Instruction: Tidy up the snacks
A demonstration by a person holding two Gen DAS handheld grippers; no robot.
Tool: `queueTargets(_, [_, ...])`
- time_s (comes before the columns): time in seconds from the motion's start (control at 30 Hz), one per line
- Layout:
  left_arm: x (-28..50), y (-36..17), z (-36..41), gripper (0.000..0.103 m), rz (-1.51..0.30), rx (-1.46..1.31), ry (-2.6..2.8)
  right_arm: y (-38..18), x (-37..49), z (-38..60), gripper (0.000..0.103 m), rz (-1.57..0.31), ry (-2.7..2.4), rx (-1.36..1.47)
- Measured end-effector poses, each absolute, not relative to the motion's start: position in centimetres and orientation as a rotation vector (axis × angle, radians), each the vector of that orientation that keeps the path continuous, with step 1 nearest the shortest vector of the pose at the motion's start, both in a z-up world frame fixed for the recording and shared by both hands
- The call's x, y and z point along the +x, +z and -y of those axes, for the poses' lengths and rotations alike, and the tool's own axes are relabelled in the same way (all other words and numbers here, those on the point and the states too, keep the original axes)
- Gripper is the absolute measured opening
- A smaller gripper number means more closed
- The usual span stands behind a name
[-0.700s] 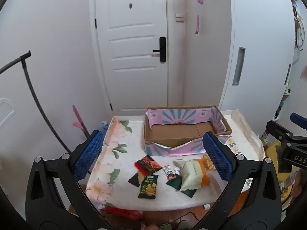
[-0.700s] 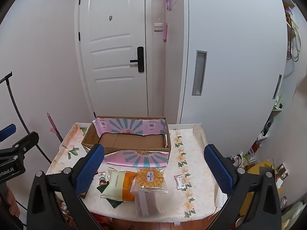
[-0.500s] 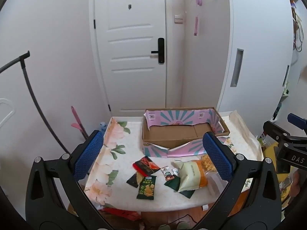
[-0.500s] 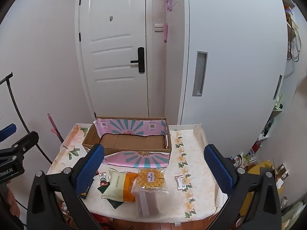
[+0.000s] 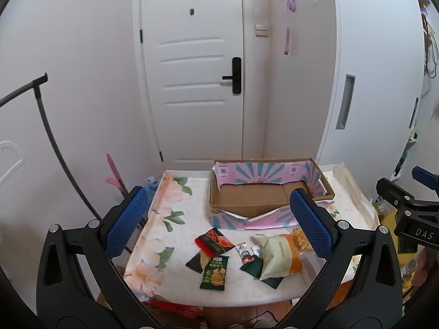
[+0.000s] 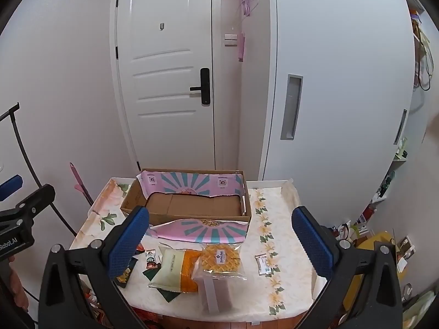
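An open cardboard box [image 5: 270, 194] [image 6: 192, 205] with pink sunburst flaps stands at the back of a small table. Snack packs lie in front of it: a green pack [image 5: 214, 270], a red-black pack [image 5: 212, 242], a cream-orange bag [image 5: 279, 255] [image 6: 175, 270], a round waffle pack [image 6: 221, 257], a small white sachet [image 6: 264, 264]. My left gripper [image 5: 218, 229] and right gripper [image 6: 219, 241] are both open and empty, held back from the table's near edge.
The table wears a floral cloth [image 5: 164, 219] [image 6: 274, 246]. A white door [image 5: 192, 68] and a wardrobe [image 6: 329, 96] stand behind. A black curved rod [image 5: 52, 137] is at the left. Clutter sits on the floor at the right [image 6: 378, 246].
Both views shifted slightly; the table sits a little lower in the left wrist view. Both grippers stay open. No snack has moved.
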State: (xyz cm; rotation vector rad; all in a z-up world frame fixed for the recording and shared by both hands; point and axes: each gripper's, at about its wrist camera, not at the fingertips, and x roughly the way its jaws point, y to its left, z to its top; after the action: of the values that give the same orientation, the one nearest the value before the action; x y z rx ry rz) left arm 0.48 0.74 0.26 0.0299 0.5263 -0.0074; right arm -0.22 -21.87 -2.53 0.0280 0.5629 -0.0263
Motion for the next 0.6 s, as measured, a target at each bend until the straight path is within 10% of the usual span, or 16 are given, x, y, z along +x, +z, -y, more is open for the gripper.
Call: queueTargets(0.6, [1.10, 0.15, -0.57, 0.102, -0.525, 0.033, -0.027, -2.54, 0.28, 21.62, 0.103, -0.561, -0.026, 0.021])
